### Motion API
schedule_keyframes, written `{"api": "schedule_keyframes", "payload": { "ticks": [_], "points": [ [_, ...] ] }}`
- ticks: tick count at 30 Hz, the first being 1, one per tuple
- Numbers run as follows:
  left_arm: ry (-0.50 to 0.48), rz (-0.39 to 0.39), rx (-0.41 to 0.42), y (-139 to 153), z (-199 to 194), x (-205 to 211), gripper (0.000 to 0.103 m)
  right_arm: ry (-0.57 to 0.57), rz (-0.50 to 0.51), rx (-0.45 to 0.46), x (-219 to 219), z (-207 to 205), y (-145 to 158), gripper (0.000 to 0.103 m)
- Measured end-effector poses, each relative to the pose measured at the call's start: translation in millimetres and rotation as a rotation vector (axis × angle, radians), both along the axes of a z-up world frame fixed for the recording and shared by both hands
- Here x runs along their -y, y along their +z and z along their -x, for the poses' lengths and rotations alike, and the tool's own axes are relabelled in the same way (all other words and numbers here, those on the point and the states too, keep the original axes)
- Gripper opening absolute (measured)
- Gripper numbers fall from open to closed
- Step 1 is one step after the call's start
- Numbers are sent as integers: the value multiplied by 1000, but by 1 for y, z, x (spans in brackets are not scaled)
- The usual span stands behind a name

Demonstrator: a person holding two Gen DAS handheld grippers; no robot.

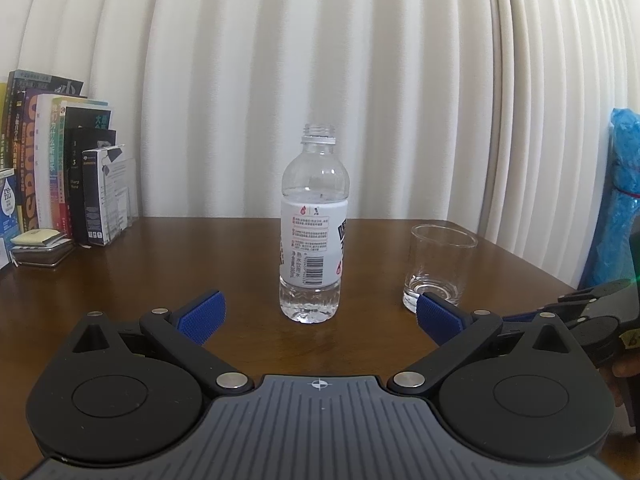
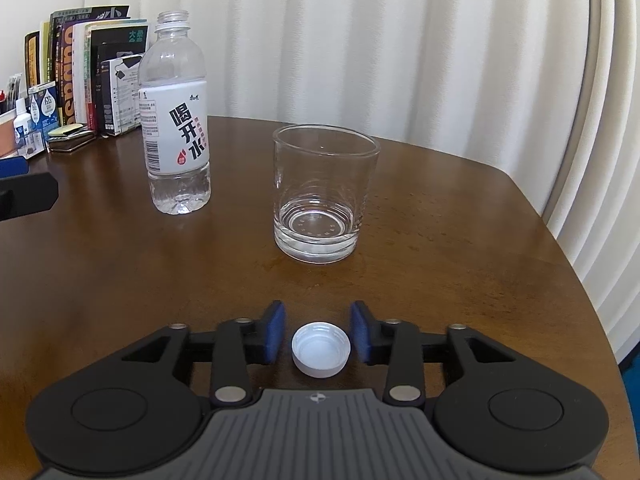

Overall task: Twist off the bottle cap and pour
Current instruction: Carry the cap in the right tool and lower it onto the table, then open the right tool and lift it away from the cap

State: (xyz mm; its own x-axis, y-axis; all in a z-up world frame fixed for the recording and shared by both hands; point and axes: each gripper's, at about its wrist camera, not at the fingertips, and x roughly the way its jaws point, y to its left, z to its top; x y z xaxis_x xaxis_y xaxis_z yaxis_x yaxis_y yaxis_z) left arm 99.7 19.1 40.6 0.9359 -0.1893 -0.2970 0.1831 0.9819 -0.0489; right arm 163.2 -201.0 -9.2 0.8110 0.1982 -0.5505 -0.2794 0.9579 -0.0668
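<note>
An uncapped clear water bottle (image 1: 314, 220) with a white label stands upright on the brown table (image 1: 160, 264), partly filled. My left gripper (image 1: 318, 304) is open wide just short of it, one blue pad on each side and neither touching. An empty glass tumbler (image 1: 440, 268) stands to the right of the bottle. In the right wrist view the white cap (image 2: 321, 350) lies on the table with its hollow side up, between the blue pads of my right gripper (image 2: 319, 332). A narrow gap shows on each side of the cap. The bottle (image 2: 176, 120) and the tumbler (image 2: 324, 200) stand farther back.
A row of books and boxes (image 1: 60, 168) lines the table's back left by the white curtain. A small tin (image 1: 40, 252) lies in front of them. A blue plastic bag (image 1: 620, 200) hangs off to the right. The table's rounded edge (image 2: 576, 264) runs close on the right.
</note>
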Motion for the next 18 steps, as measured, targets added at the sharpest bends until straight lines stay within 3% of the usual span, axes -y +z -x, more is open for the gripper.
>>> {"api": "schedule_keyframes", "payload": {
  "ticks": [2,9,13,16,18],
  "points": [
    [5,-3,0,-1,0,0,103,0,-9,9,1,3,1,57],
    [25,-2,-8,-5,2,2,103,-34,-34,84,4,16,8,63],
    [33,-6,-6,-4,6,4,103,-65,-44,164,2,30,17,82],
    [40,-9,5,0,11,6,103,-80,-48,225,1,42,25,86],
    [46,-13,16,3,16,8,103,-88,-52,261,0,49,30,94]
  ]
}}
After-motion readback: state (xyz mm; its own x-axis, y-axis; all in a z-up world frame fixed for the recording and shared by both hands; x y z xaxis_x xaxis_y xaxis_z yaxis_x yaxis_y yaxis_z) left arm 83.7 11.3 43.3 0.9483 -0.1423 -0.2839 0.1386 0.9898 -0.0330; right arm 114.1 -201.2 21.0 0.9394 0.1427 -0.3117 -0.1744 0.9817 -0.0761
